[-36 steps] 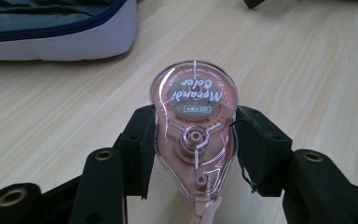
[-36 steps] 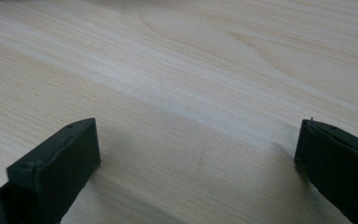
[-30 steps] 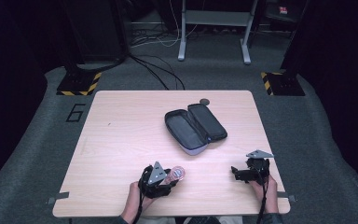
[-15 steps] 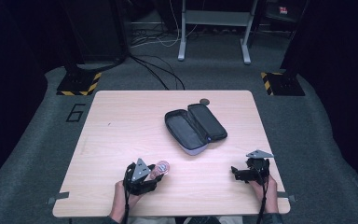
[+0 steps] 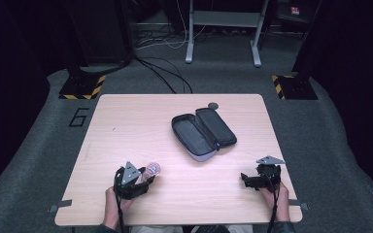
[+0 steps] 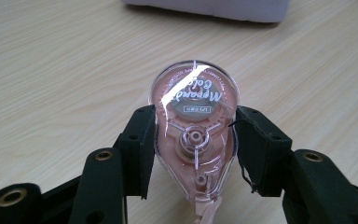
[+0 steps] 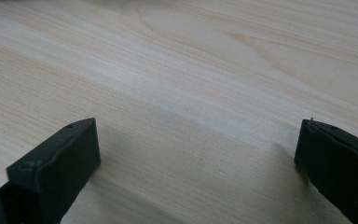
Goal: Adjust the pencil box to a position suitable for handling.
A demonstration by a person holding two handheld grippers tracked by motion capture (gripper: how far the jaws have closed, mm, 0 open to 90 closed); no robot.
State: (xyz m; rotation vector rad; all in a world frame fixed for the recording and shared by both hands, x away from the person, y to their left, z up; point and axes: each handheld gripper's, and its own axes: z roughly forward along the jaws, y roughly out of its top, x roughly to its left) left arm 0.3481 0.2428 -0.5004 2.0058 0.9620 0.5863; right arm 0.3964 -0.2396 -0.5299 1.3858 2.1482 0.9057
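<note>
Light wood table [image 5: 126, 126] seen from the high view, dark carpet around it. Left gripper [image 5: 148, 178] sits near the front-left edge of the table, held in the person's left hand [image 5: 114, 199], grey three-cornered plate on top. Its jaws are clamped on a pink, clear-shelled correction tape dispenser [image 5: 153, 169]; in the left gripper view the dispenser [image 6: 195, 135] stands between the two black jaws, rounded end pointing away from the camera, narrow tip toward it, each jaw pressing a side of the shell, and white lettering shows on the inner reel. Bare wood grain lies under and around it. Open pencil case [image 5: 203, 132], dark with a grey outer shell, lies near the table's middle, both halves spread flat, well apart from the dispenser, beyond it and to its right. A small dark round object [image 5: 213, 105] rests near the far edge, just beyond the case; what it is cannot be told. Right gripper [image 5: 245, 180] rests near the front-right corner in the person's right hand [image 5: 277, 194], jaws spread wide apart with nothing between them; the right gripper view shows bare tabletop between the two black jaws
</note>
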